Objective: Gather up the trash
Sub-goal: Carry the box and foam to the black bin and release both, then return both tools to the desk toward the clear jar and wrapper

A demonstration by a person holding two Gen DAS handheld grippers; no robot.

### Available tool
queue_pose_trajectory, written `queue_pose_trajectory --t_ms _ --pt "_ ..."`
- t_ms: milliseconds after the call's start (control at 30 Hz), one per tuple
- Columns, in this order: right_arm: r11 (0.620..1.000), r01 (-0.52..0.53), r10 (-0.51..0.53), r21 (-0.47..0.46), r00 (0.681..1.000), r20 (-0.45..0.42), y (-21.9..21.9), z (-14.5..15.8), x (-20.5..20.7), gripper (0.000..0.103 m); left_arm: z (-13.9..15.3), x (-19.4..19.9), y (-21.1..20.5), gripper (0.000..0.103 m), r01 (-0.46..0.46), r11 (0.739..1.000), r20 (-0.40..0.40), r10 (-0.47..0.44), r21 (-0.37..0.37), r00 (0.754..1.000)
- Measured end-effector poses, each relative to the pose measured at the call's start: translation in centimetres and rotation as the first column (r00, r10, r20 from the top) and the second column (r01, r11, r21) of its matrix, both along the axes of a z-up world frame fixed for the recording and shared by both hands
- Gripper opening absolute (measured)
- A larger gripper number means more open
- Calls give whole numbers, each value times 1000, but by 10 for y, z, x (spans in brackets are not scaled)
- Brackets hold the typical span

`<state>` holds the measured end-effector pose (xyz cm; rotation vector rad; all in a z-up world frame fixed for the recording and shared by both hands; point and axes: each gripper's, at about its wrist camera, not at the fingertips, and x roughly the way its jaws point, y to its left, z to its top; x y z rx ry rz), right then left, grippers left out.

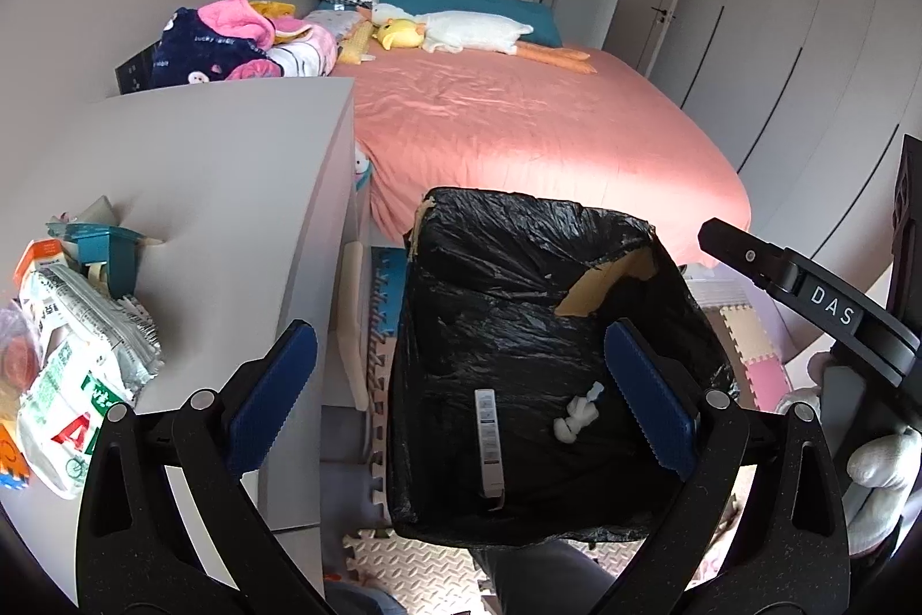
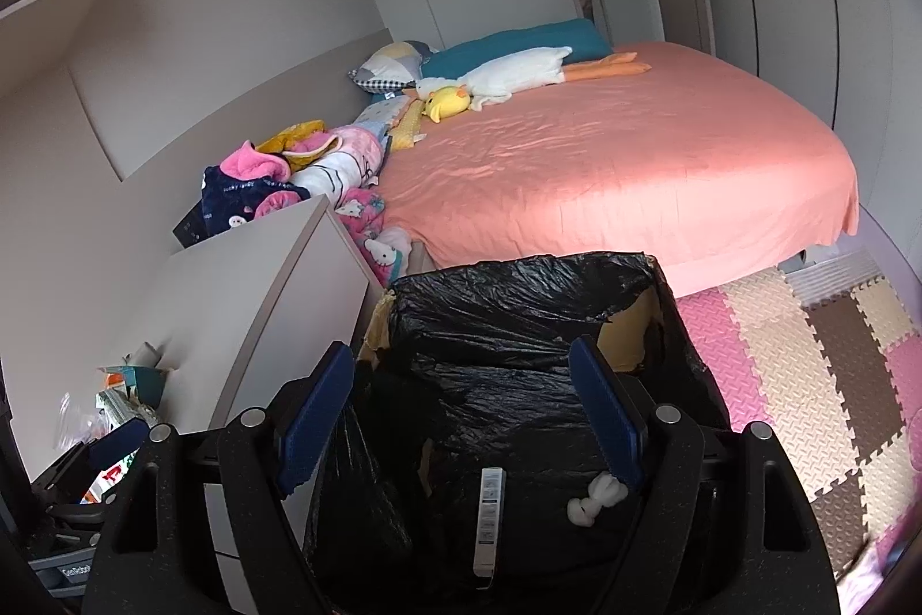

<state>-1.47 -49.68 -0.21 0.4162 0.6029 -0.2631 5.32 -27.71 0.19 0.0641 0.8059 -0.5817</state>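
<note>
Inside the black-lined bin [image 2: 518, 327], a white strip [image 2: 488, 523] and tissue wad [image 2: 593, 497], under both wide-open, empty tools [image 1: 461, 396] [image 2: 461, 419].

Pink-sheeted bed [image 1: 518, 119] behind, white goose plush [image 1: 472, 30] by teal pillow [image 1: 478, 4]; clothes heap [image 1: 242, 44] alongside; foam puzzle mats [image 2: 807, 373] on floor.

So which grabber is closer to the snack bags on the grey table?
Left. The left gripper hangs beside the snack bags. The right gripper is over the bin, farther away.

Black-lined bin [image 1: 518, 280], white strip [image 1: 488, 442] and wad [image 1: 573, 419] inside
</note>
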Motion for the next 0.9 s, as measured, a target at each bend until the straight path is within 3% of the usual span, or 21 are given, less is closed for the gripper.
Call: queue_pose_trajectory --t_ms 367,900 --pt "993 -113 113 -20 994 -9 50 0 16 78 8 -2 55 97 -133 991 39 133 11 990" --pt "965 -256 255 -59 967 -22 126 2 42 78 21 2 145 97 -309 951 95 307 15 947"
